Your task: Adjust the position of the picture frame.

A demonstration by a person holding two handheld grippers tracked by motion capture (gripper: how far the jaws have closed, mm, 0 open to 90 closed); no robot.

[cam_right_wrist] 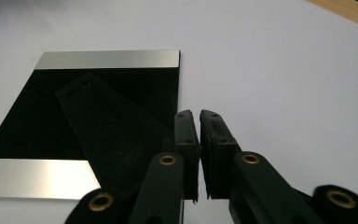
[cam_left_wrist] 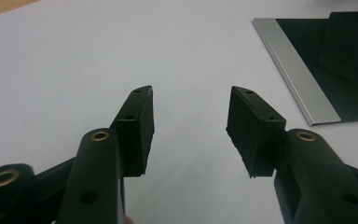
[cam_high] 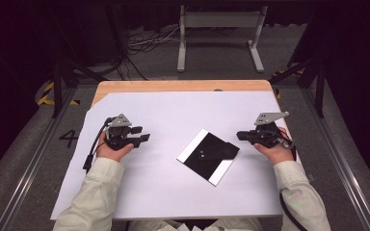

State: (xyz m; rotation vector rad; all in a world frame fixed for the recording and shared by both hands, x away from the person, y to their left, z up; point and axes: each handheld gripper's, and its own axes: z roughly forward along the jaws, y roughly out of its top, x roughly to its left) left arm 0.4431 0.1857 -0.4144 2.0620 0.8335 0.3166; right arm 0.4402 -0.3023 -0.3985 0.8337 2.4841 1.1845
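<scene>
At about eight o'clock on the white paper sheet [cam_high: 173,192] that covers most of the pale wooden table [cam_high: 183,85], the left gripper [cam_high: 139,135] rests in the person's left hand [cam_high: 112,150], its jaws spread wide and released, with only bare sheet between them. In the left gripper view its matte black rubber pads [cam_left_wrist: 254,128] look blocky and flat-faced, with brass-coloured pivot pins on the smooth plastic arms behind them. A grey three-cornered plate tops this gripper, and a black cable trails off toward seven o'clock.

Near the centre of the sheet, slightly toward four o'clock, lies the flat square black panel with two brushed silver edge strips [cam_high: 207,155], turned so that its corners point like a diamond. On it rests a flat black trapezoid-shaped tab with two small holes [cam_right_wrist: 107,135]; being dark on dark, its outline is hard to make out from above, and in the left gripper view the panel is cut off at the picture's right edge. The panel's face is glossy and the strips are satin metal.

At three o'clock, the right gripper [cam_high: 241,135] sits in the right hand [cam_high: 275,153], its jaws clenched together with only a hairline slit between the pads and nothing in it. Its tips stand just beside the panel's right corner; whether they touch the tab I cannot tell. Pale sleeves [cam_high: 94,192] enter from six o'clock.
</scene>
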